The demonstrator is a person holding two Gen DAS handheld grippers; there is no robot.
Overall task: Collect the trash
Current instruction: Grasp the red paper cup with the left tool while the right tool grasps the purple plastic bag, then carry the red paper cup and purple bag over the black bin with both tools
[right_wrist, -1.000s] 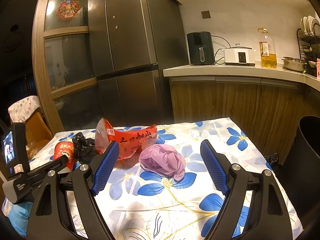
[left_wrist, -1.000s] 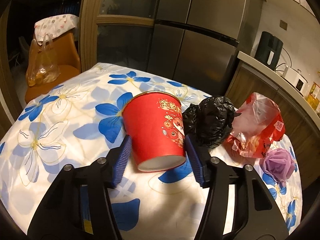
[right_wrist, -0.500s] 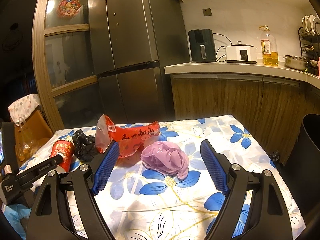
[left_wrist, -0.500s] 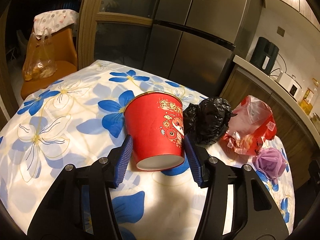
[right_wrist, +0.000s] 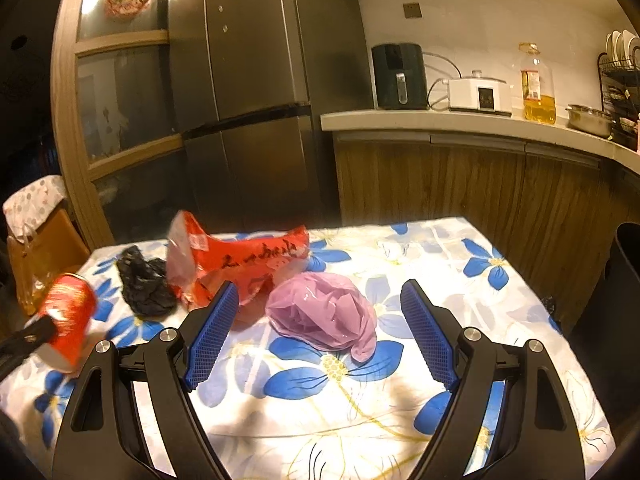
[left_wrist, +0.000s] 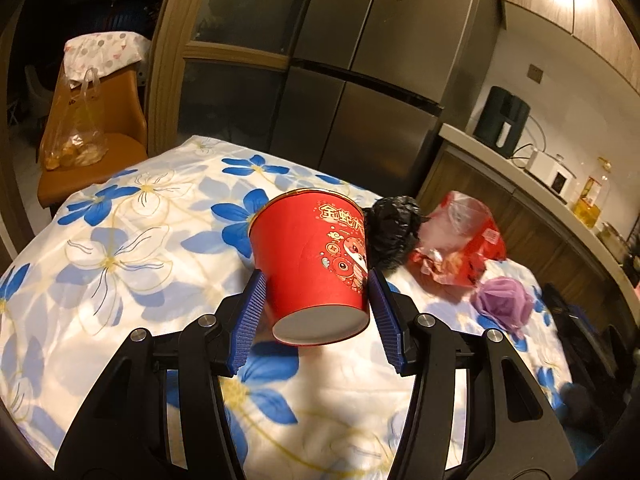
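My left gripper (left_wrist: 316, 312) is shut on a red paper cup (left_wrist: 316, 264) and holds it tilted above the flowered tablecloth (left_wrist: 120, 264). The cup also shows in the right wrist view (right_wrist: 66, 316), blurred at far left. A crumpled black bag (left_wrist: 394, 236), a red plastic bag (left_wrist: 460, 248) and a purple bag (left_wrist: 502, 304) lie beyond it. My right gripper (right_wrist: 320, 332) is open and empty, just short of the purple bag (right_wrist: 324, 312). The red bag (right_wrist: 236, 264) and black bag (right_wrist: 144, 284) lie to its left.
A dark bin (right_wrist: 612, 296) stands off the table's right edge. An orange chair (left_wrist: 92, 132) with a plastic bag of fruit stands at the far left. A fridge (right_wrist: 260, 92) and a wooden counter (right_wrist: 460, 176) with appliances stand behind the table.
My left gripper has lifted the red cup off the table and tilted it. My right gripper has moved slightly closer to the purple bag.
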